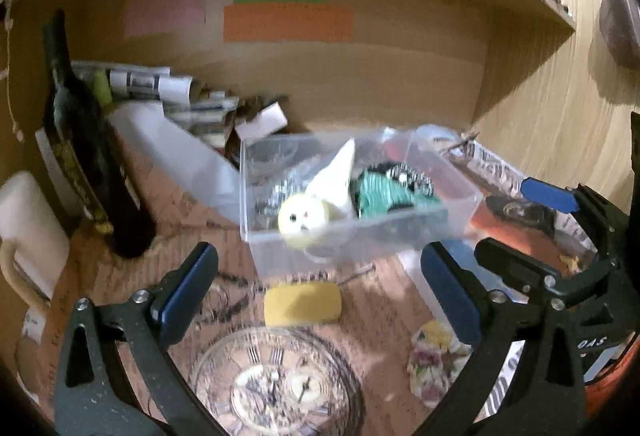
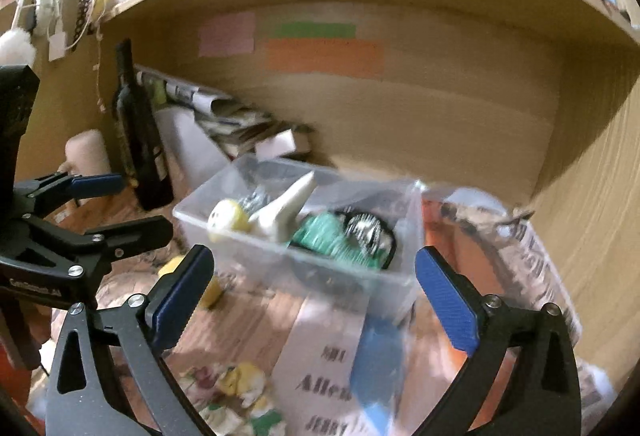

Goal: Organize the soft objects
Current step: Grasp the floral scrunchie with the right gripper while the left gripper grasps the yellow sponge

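A clear plastic bin stands on the wooden desk under a shelf. It holds a yellow-and-white plush toy, a white cone-shaped piece, a green knitted item and a black-and-white item. A yellow sponge lies in front of the bin. My left gripper is open and empty just above the sponge. My right gripper is open and empty before the bin; it also shows at the right of the left wrist view.
A dark bottle stands at the left with rolled papers behind. A glass dish and a floral cloth lie near me. Printed sheets and an orange object are at right.
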Available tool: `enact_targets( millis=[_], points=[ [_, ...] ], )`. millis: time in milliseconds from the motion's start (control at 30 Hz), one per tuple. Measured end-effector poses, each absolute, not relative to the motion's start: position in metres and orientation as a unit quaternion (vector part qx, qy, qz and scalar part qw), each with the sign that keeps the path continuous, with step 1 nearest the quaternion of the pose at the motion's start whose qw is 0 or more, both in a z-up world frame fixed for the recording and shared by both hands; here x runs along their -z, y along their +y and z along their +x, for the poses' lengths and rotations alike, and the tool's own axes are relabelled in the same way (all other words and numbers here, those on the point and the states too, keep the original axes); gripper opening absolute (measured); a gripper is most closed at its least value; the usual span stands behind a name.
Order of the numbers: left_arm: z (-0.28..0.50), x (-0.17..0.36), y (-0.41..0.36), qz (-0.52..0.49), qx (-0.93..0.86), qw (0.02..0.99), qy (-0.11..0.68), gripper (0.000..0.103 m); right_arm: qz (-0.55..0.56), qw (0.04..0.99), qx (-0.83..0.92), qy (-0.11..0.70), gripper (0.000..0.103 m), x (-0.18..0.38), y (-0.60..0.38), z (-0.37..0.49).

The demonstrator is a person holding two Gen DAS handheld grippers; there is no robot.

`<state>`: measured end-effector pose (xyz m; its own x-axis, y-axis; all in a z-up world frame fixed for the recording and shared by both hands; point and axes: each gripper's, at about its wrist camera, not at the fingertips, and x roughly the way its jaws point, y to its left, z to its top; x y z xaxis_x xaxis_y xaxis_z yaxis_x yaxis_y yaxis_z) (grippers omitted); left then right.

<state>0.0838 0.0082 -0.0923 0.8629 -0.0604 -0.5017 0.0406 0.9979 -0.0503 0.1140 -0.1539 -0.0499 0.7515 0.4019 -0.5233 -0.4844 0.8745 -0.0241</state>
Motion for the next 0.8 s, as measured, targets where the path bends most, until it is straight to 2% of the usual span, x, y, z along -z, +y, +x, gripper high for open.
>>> enact_targets(
  millis=[567,633,800],
  points=[
    [0.079,0.170,0.022,-0.052,-0.001,0.927,0.371,0.103,-0.094,0.872,-0.262,0.402,0.098,0.134,-0.147,0.085],
    [0.080,0.173,0.022,-0.053,-0.002,0.925,0.375,0.103,-0.093,0.870,-0.266,0.405,0.093,0.137,-0.147,0.082],
    [0.087,0.176,0.025,-0.053,-0.005,0.924,0.379,0.103,-0.089,0.862,-0.288,0.408,0.047,0.137,-0.147,0.080]
  ],
)
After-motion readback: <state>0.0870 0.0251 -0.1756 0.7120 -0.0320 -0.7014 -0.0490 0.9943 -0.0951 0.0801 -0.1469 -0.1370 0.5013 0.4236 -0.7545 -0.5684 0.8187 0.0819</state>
